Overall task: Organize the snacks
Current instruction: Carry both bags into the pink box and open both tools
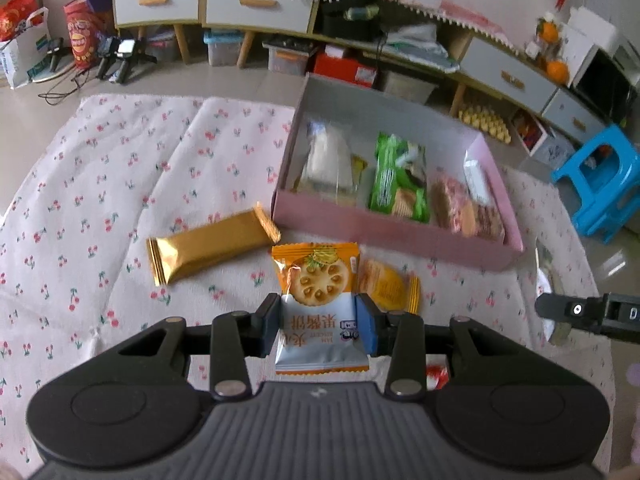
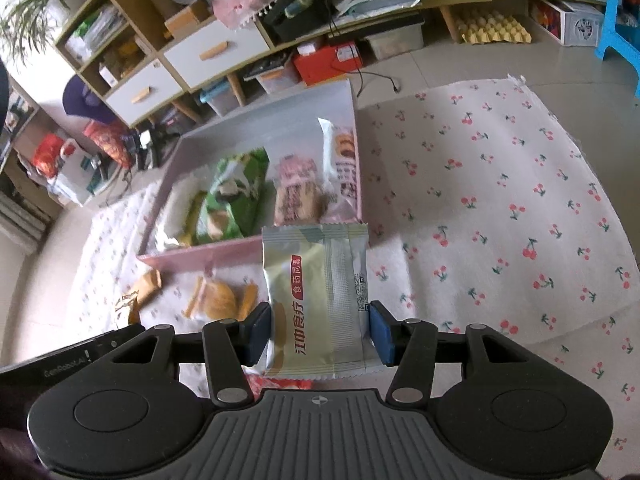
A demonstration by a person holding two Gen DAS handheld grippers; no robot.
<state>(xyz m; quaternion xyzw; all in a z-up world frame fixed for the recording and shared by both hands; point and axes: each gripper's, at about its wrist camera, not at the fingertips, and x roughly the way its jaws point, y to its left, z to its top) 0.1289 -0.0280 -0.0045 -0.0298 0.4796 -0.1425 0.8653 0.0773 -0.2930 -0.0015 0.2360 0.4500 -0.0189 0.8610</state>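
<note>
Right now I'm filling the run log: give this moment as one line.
left gripper: shut on jam biscuit packet | right gripper: shut on pale green packet | pink box: partly filled | gold bar: on cloth

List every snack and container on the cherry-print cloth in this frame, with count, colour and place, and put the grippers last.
pink box: 1, pink outside and grey inside, on the cloth's far side.
green packet: 1, green, middle of the box.
clear wrapped snack: 1, whitish, left end of the box.
pink biscuit packs: several, exact count unclear, right end of the box.
gold bar: 1, gold, on the cloth left of the box.
small yellow pack: 1, yellow-orange, on the cloth in front of the box.
jam biscuit packet: 1, orange and white, held in the left gripper.
pale green packet: 1, pale green and silver, held in the right gripper.
</note>
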